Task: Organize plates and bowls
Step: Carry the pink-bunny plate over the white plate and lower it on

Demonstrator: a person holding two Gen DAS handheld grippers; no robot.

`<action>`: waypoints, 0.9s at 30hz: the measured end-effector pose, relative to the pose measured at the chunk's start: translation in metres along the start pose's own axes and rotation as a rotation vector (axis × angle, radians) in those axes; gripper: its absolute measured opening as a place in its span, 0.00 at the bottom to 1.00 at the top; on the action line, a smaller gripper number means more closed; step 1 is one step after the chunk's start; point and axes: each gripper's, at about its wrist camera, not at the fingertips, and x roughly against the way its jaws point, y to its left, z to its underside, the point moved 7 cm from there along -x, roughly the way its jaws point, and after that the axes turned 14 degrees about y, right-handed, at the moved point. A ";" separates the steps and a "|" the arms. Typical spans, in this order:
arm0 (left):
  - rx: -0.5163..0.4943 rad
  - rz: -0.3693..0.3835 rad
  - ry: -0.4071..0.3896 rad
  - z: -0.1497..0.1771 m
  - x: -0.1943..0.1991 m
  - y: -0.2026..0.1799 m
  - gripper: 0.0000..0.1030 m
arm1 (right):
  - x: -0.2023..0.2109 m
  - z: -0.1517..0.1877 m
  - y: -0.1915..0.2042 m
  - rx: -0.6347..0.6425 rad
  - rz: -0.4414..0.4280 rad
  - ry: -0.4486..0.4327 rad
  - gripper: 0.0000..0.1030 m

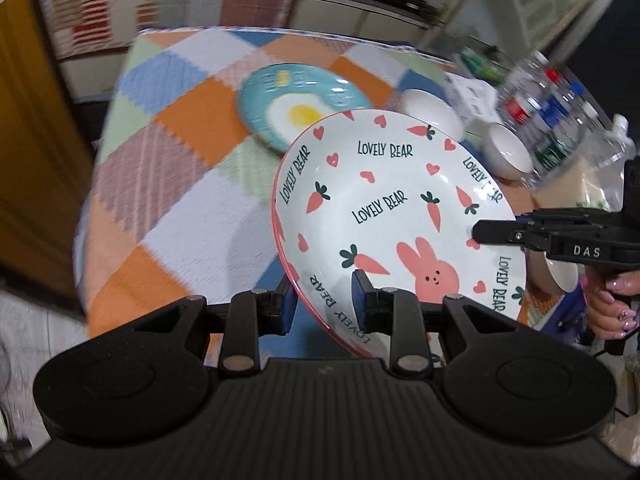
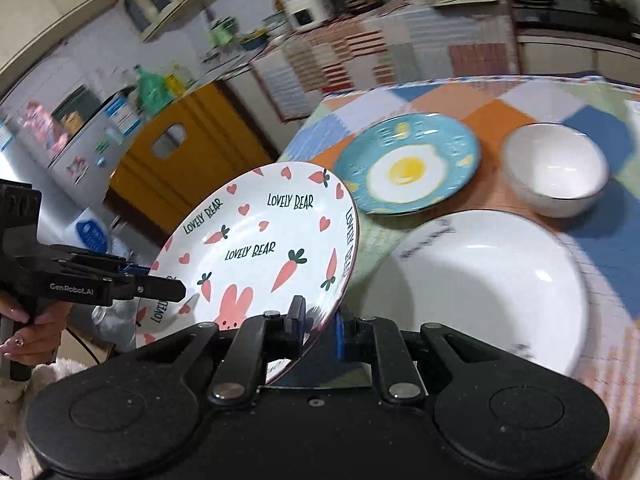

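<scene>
A white "Lovely Bear" plate [image 1: 400,216] with pink rabbit and carrots is held tilted above the table by both grippers. My left gripper [image 1: 322,306] is shut on its near rim. My right gripper [image 2: 318,326] is shut on the opposite rim of the same plate [image 2: 264,248]; it shows from the side in the left wrist view [image 1: 480,236]. A blue fried-egg plate [image 1: 296,108] [image 2: 408,164] lies flat on the checked cloth beyond. A large white plate [image 2: 480,280] lies under my right gripper. White bowls [image 1: 508,152] [image 2: 556,168] stand behind.
The table [image 1: 168,184] has a checked orange, blue and green cloth. Several plastic bottles [image 1: 552,112] stand at its right edge behind the bowls. A yellow cabinet [image 2: 180,164] and a fridge [image 2: 80,136] stand beyond the table's left side.
</scene>
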 end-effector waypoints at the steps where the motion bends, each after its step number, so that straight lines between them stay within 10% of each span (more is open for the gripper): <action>1: -0.009 0.006 0.008 0.000 -0.003 0.001 0.25 | 0.006 0.001 -0.008 -0.017 0.012 -0.011 0.18; 27: -0.087 0.067 0.253 -0.028 -0.116 -0.036 0.27 | 0.001 0.030 -0.144 -0.320 0.125 0.077 0.19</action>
